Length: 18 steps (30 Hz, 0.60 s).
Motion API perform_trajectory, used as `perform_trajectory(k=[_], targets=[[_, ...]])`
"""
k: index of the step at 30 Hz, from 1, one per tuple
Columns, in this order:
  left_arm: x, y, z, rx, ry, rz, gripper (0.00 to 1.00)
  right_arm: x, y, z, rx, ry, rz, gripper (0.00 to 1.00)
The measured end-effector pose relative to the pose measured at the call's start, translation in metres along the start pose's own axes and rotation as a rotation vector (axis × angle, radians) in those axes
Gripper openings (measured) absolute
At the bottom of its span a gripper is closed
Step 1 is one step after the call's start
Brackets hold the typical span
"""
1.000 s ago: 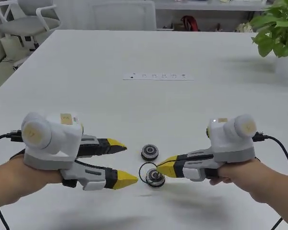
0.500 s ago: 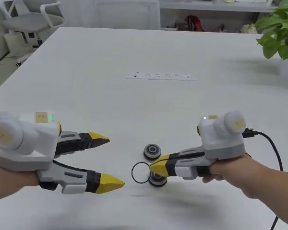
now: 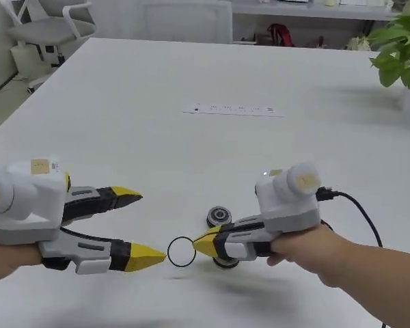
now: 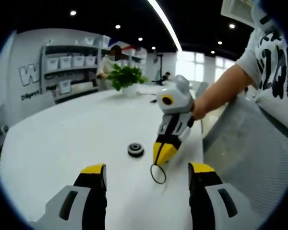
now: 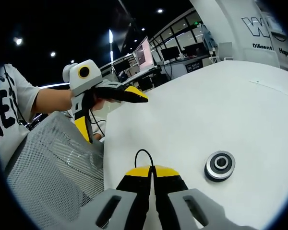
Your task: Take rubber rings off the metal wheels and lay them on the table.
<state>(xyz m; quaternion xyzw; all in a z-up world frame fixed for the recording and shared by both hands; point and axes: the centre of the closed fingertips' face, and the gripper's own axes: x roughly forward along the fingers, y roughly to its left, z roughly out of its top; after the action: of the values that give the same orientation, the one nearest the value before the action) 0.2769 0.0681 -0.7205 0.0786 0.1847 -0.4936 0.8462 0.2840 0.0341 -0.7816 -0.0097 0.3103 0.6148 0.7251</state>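
Pressed shut on one rubber ring (image 3: 182, 251), at the right gripper (image 3: 198, 244): a thin black loop, round, sticking out past the tips and low over the table (image 3: 191, 150) — not yet laid down. Spread wide and gripping nothing, at the left gripper (image 3: 145, 227), just beside the loop. Near the right tips, a metal wheel (image 3: 219, 216) with a dark outer band — probably its ring still on. Partly hidden under the right gripper, a second wheel (image 3: 224, 262), likely the stripped one. Left to do, by the look: setting this ring down, then stripping the other wheel.
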Motion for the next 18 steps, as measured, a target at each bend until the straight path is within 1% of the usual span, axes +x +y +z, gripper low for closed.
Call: perform_trajectory(k=[7, 10, 12, 14, 18], targets=[[-0.004, 0.002, -0.005, -0.002, 0.012, 0.012, 0.70, 0.014, 0.004, -0.006, -0.071, 0.038, -0.001, 0.00], [-0.006, 0.003, -0.005, -0.004, 0.011, 0.016, 0.70, 0.016, 0.005, -0.007, -0.087, 0.044, -0.005, 0.04], [-0.006, 0.004, -0.006, -0.002, 0.012, 0.021, 0.70, 0.016, 0.003, -0.006, -0.118, 0.046, -0.020, 0.06], [-0.007, 0.004, -0.006, -0.005, 0.013, 0.020, 0.70, 0.015, 0.002, -0.005, -0.116, 0.041, -0.020, 0.08], [-0.006, 0.003, -0.007, -0.005, 0.016, 0.016, 0.69, 0.011, -0.001, -0.003, -0.131, 0.026, -0.032, 0.16]])
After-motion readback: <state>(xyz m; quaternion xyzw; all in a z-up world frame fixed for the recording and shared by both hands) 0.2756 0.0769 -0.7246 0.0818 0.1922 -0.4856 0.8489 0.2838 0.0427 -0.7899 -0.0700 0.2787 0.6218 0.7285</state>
